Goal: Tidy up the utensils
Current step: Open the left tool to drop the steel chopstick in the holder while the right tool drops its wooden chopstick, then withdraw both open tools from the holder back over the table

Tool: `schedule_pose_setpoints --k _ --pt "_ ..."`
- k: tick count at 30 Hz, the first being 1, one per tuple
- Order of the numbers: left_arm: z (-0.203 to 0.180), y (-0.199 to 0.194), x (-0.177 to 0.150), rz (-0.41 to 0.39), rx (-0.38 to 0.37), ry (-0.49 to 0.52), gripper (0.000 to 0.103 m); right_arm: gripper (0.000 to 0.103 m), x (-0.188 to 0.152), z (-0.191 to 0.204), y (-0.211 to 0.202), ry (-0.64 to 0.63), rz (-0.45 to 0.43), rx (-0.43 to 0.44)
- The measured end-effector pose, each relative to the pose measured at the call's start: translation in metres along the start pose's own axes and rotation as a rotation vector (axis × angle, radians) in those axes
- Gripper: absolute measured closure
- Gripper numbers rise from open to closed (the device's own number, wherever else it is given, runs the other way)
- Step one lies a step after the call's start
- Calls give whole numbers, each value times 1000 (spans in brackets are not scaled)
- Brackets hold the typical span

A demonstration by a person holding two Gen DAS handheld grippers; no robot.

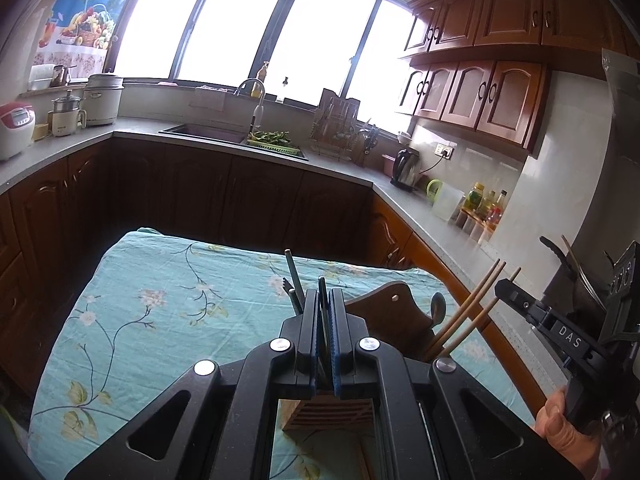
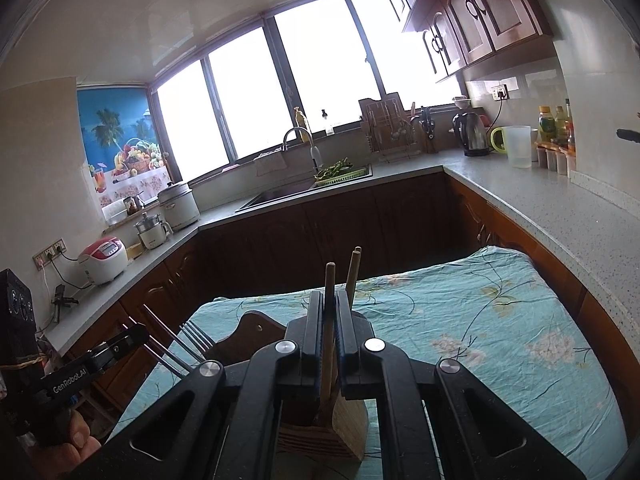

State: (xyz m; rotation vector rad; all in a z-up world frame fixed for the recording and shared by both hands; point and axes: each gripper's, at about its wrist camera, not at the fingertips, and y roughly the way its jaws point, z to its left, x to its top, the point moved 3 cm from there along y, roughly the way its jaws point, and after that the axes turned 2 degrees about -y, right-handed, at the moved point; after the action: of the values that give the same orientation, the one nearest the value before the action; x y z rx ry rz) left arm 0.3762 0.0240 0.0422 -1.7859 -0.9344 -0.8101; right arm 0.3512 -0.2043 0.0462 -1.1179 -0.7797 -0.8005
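A wooden utensil holder [image 1: 328,412] stands on the teal flowered tablecloth [image 1: 160,320], right under both grippers; it also shows in the right wrist view [image 2: 344,428]. My left gripper [image 1: 325,300] is shut on a thin dark metal utensil handle [image 1: 322,312] that stands upright over the holder. More metal utensils [image 1: 292,280] stick up just left of it. My right gripper [image 2: 330,300] is shut on a wooden chopstick [image 2: 329,320] that stands in the holder, with a second chopstick [image 2: 353,272] beside it. A fork [image 2: 196,338] and metal handles rise at the holder's left.
A dark wooden board or paddle [image 1: 392,312] and a spoon [image 1: 438,306] stand in the holder's back. Kitchen counters [image 2: 560,216] wrap around the table, with a sink [image 1: 200,130], kettle [image 1: 405,170], rice cooker [image 2: 104,260] and bottles [image 2: 554,124].
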Motion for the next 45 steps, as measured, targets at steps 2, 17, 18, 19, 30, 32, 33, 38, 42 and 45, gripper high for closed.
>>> schedule_pose_setpoints --k 2,17,18,19,30,32,33,38,42,45 --pt "-1 -1 1 2 -1 -2 100 97 0 0 0 -1 1 1" --pt "-5 -11 6 28 -8 -12 86 74 3 -2 -8 14 -11 3" --pt "-6 -13 6 25 -10 -12 83 67 4 -2 -11 17 -19 4" --pt "-8 -16 6 19 -5 -9 82 65 5 -2 -14 18 -27 2" --pt "-20 -44 -4 -9 -7 21 57 50 6 -9 -32 34 -49 -6" --pt "-20 -48 -6 -15 5 23 49 46 5 -9 -34 32 -48 -2" --pt "-21 -51 -7 -18 9 23 44 42 4 -9 -35 29 -49 -2" --pt "-21 -65 -14 -24 59 8 19 24 -1 -7 -41 18 -55 1" --pt "-20 -79 -19 -26 78 -3 11 11 -7 -6 -49 13 -65 0" --pt "-20 -92 -27 -33 95 -12 6 9 -12 -3 -57 14 -60 17"
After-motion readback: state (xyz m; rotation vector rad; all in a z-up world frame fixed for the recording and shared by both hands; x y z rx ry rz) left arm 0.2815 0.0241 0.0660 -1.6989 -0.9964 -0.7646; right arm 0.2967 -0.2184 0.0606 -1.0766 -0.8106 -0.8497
